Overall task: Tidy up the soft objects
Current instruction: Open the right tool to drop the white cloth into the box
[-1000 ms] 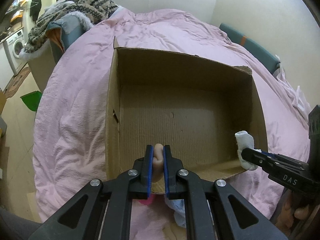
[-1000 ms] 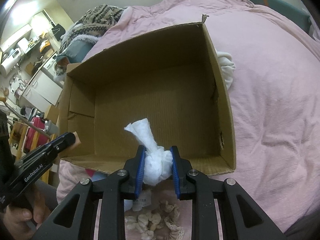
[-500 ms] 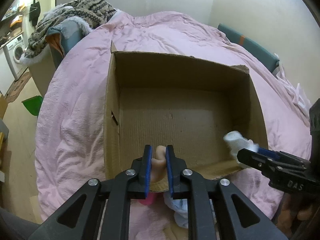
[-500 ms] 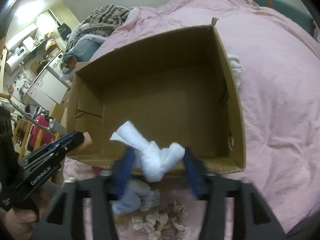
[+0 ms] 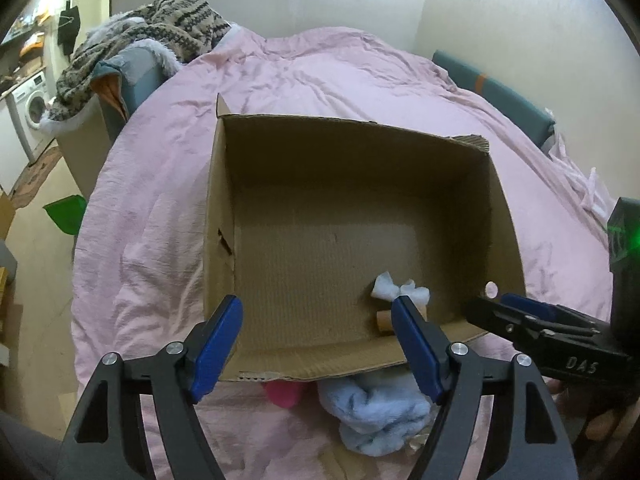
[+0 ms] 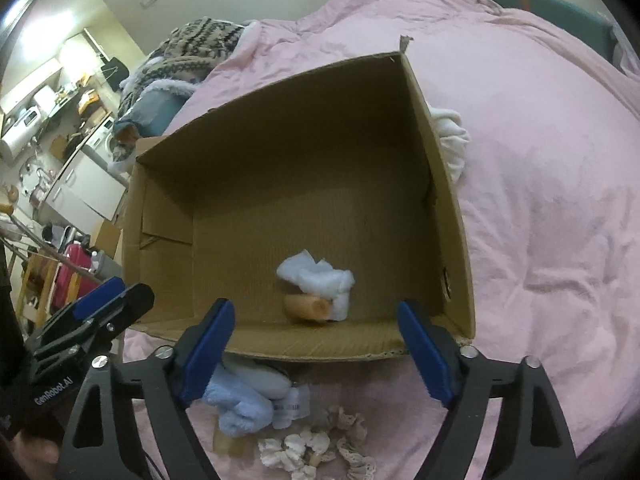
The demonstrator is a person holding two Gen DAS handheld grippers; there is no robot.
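Cardboard box [image 6: 440, 208] on the pink bed [image 6: 540, 200] now holds the white sock [image 6: 320, 278] and tan roll [image 6: 308, 307] near its front wall; both the left gripper [image 5: 318, 344] and right gripper [image 6: 316, 346] have released them, jaws wide (first two sorted). Blue socks [image 6: 240, 404] wait before the box.

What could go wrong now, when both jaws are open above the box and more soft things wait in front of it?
1. The light blue fluffy item and the lace pieces lie close together, so a grasp may catch both.
2. The cardboard box sits on a soft pink duvet; a push on its near wall may shift it.
3. The white cloth behind the box may be forgotten.
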